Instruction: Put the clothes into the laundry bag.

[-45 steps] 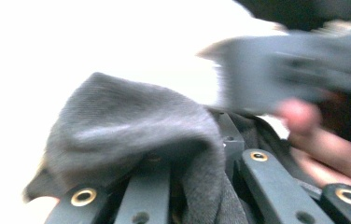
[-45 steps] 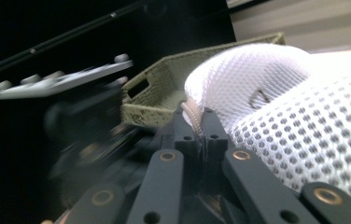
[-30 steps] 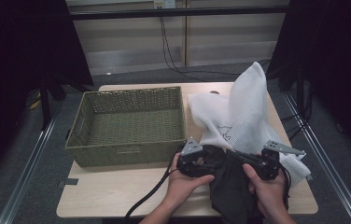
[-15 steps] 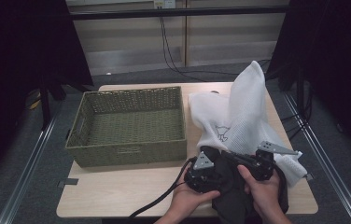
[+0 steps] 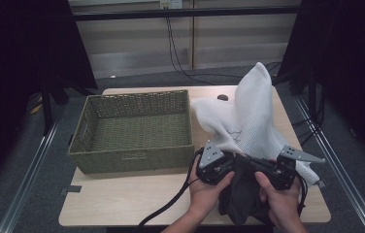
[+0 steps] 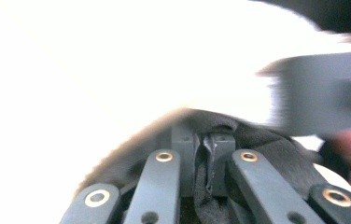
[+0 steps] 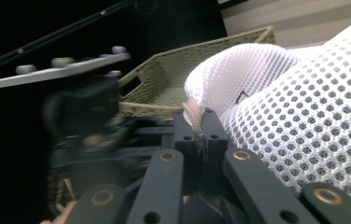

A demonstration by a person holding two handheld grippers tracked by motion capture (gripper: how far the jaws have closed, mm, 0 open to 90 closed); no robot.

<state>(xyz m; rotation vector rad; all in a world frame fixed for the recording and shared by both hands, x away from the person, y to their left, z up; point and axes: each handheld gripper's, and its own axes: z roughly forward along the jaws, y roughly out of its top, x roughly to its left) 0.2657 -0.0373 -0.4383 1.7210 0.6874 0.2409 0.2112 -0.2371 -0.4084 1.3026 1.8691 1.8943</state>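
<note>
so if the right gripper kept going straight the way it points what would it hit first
Probably the white mesh bag right ahead of the right gripper; the left gripper lies off to the side. Depth is unclear.

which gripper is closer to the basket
Left. The left gripper sits just off the basket's near right corner; the right gripper is farther right, across the dark cloth.

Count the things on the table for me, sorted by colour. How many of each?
Green: 1, the basket
White: 1, the mesh bag
Dark: 1, the cloth held by both grippers
Total: 3
</note>
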